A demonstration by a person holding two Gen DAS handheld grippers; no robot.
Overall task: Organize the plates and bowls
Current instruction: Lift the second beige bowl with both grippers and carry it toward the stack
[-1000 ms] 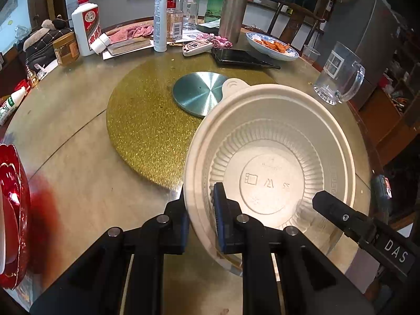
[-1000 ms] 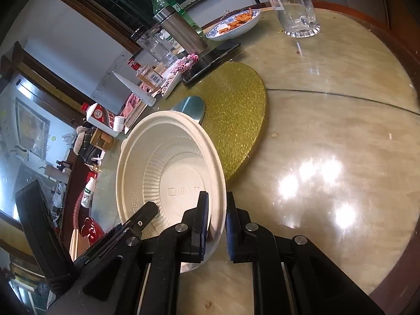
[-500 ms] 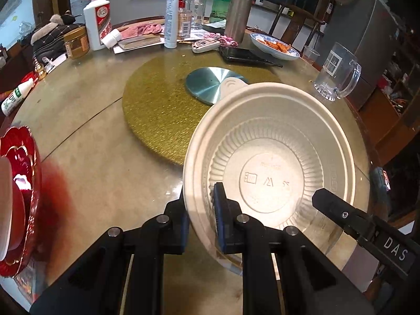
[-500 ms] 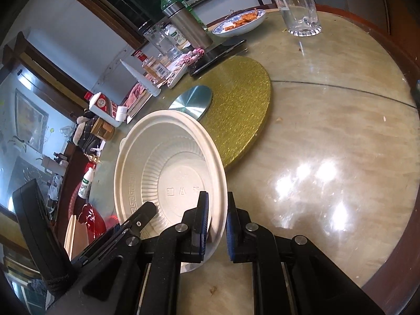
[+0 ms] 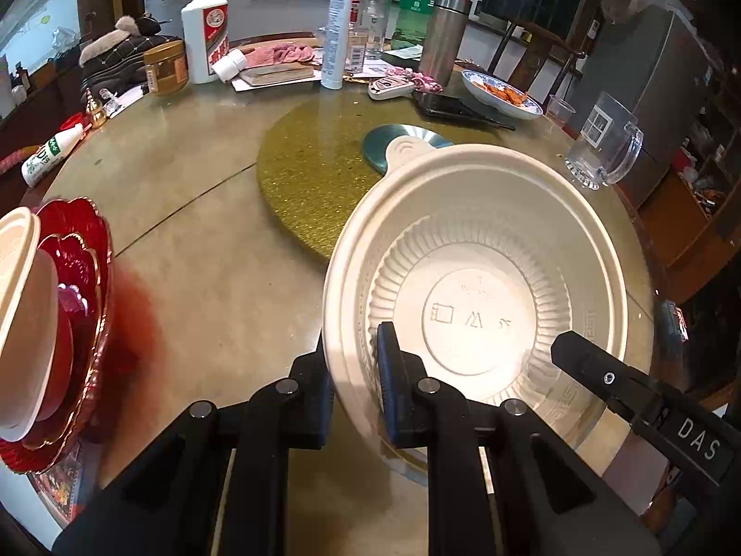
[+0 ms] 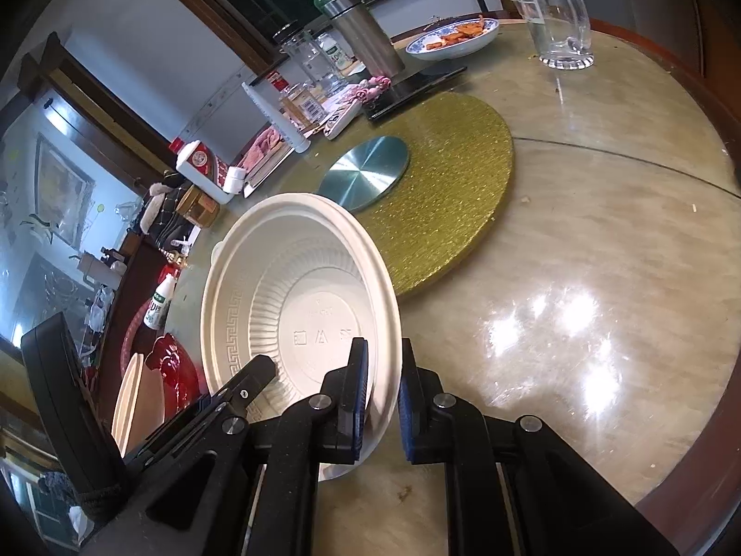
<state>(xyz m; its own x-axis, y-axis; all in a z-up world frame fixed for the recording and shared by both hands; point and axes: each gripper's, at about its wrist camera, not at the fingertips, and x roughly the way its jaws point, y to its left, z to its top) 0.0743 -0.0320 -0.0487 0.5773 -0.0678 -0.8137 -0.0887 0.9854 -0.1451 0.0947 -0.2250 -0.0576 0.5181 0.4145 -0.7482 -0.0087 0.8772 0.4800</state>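
Cream bowl (image 5: 481,278), rim pinched by left tongs (image 5: 354,370), right tongs (image 6: 382,398)

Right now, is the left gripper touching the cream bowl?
Touching. The left wrist view shows the left gripper with its pads clamped on the rim of the cream bowl.

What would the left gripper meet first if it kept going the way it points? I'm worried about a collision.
Carrying the cream bowl with it, the left gripper would probably reach the gold turntable first; depth is unclear.
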